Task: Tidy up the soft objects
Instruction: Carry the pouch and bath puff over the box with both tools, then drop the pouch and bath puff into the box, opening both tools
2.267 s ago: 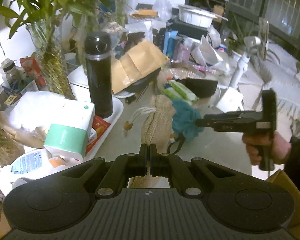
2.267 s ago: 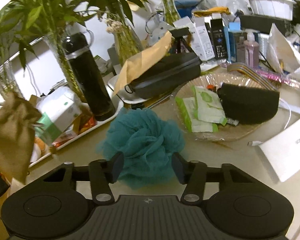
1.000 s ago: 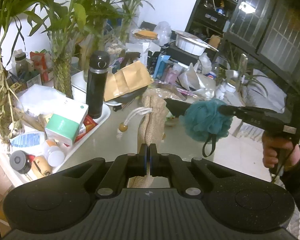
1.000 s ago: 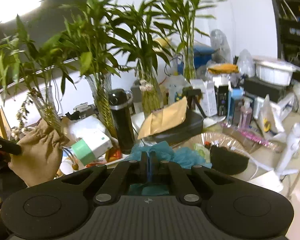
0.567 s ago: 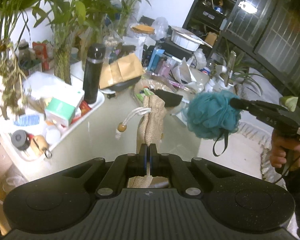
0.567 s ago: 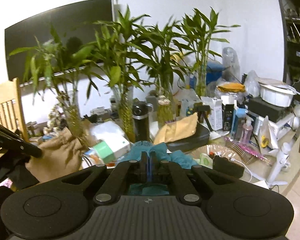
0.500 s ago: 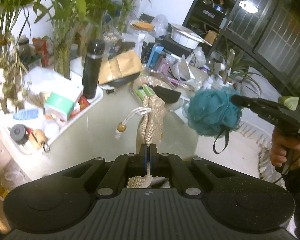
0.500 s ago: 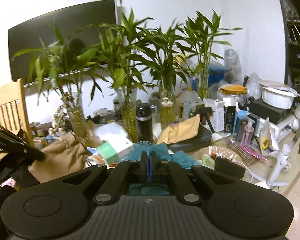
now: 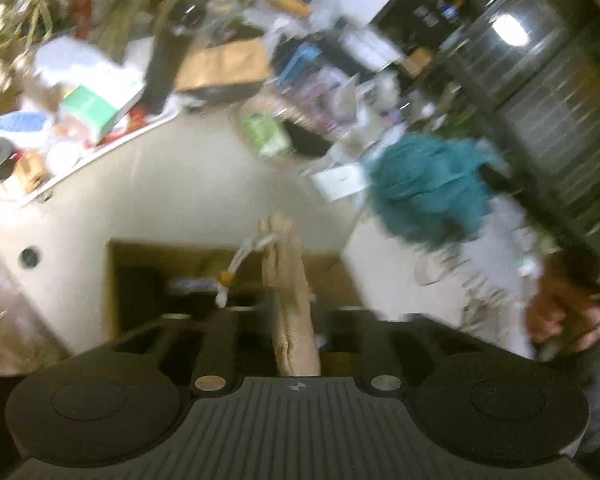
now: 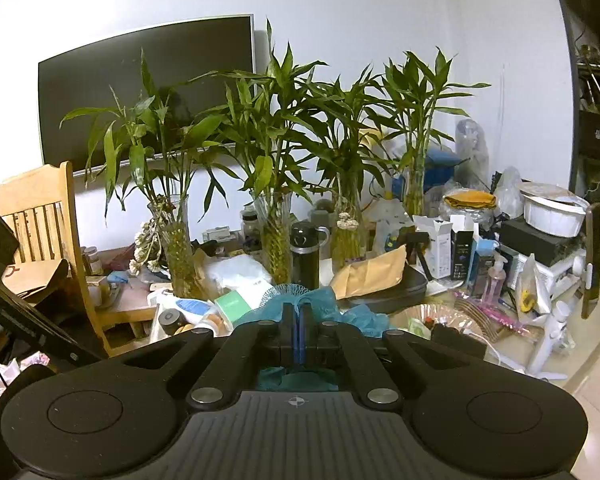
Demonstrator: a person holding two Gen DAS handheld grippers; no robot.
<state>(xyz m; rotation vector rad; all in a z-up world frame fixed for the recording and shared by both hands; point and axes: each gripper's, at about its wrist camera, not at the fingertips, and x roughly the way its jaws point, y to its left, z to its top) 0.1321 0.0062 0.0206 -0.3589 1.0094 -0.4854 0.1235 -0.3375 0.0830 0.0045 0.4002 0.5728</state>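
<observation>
In the blurred left wrist view a tan burlap drawstring pouch point(image 9: 290, 288) hangs between the fingers of my left gripper point(image 9: 296, 320). Its jaws are opening and stand apart from the pouch on both sides. Below the pouch lies an open cardboard box point(image 9: 148, 256) beside the table edge. A teal mesh bath pouf point(image 9: 428, 192) hangs in the air to the right, with a hand point(image 9: 560, 316) below it. In the right wrist view my right gripper point(image 10: 299, 320) is shut on that pouf point(image 10: 332, 308), whose mesh bulges out past the fingertips.
The table point(image 9: 172, 192) holds a white tray point(image 9: 100, 152) of boxes and jars, a black flask point(image 10: 305, 256), bamboo in glass vases point(image 10: 276, 240), a brown envelope point(image 10: 372, 272) and many small packages. A wooden chair point(image 10: 40, 216) stands at the left, a white stand point(image 10: 556, 320) at the right.
The left jaws have come apart from the pouch, and that view has tipped down over the cardboard box. The right gripper has risen with the pouf still in it.
</observation>
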